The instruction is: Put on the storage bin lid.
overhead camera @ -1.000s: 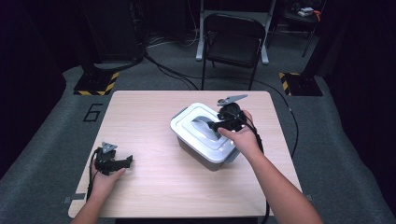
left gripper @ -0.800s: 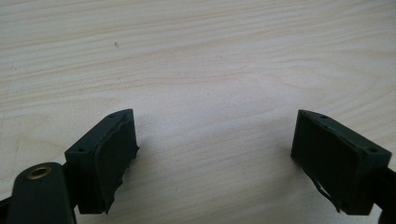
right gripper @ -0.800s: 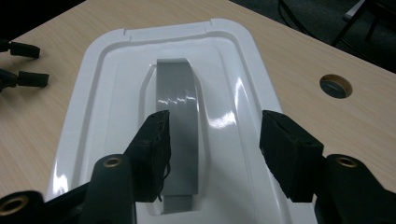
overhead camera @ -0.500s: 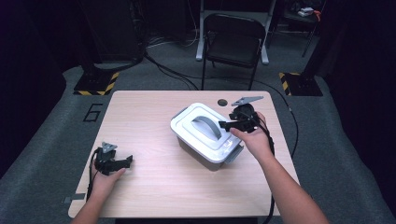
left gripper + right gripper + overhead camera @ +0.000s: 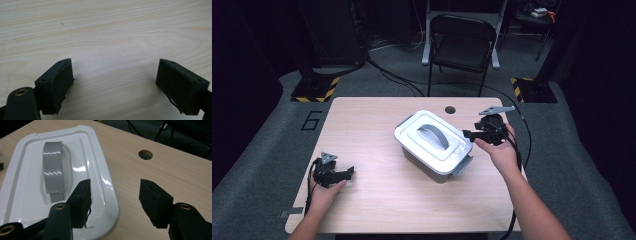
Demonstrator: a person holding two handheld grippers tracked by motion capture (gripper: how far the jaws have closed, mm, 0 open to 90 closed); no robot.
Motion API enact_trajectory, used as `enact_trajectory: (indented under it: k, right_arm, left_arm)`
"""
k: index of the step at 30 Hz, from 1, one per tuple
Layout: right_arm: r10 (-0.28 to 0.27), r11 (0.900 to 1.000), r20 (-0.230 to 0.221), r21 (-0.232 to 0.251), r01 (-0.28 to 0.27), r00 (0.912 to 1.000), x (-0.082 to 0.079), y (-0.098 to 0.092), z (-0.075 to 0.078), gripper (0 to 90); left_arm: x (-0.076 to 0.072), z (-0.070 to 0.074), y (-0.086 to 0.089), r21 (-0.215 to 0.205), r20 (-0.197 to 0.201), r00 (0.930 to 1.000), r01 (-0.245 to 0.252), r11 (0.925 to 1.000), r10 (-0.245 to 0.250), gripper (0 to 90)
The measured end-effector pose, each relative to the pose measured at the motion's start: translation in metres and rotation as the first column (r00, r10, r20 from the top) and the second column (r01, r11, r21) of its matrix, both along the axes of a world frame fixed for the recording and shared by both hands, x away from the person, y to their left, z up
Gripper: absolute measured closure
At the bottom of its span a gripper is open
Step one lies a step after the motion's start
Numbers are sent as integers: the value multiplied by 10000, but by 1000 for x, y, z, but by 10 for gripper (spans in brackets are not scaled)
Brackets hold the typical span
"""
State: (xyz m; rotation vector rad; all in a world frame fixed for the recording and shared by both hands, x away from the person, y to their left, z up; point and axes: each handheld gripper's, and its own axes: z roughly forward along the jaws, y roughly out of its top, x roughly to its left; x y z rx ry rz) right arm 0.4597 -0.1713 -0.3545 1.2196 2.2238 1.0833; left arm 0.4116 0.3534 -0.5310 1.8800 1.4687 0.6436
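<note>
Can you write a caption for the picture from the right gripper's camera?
The open right gripper hangs beside the white box lid with its grey handle on the wooden table.

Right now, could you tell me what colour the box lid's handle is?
Grey handle on a white lid, clearest in the right gripper view.

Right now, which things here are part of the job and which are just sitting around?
In the job: white lidded box with its grey handle; right gripper, open beside its rim.

Lying about: left gripper, open on the table; folding chair; floor cables.
</note>
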Motion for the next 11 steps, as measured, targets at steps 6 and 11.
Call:
enact_trajectory:
  k: [6,11]
  right_arm:
    - [-366,9993,6,2,366,9993,-3,-15,-5,422]
    - [-656,9978,60,71,656,9978,-9,-27,-12,398]
  left_arm:
    - [0,0,0,1,0,10000,-1,10000,1,140]
    - [0,0,0,3,-2,10000,1,10000,-1,141]
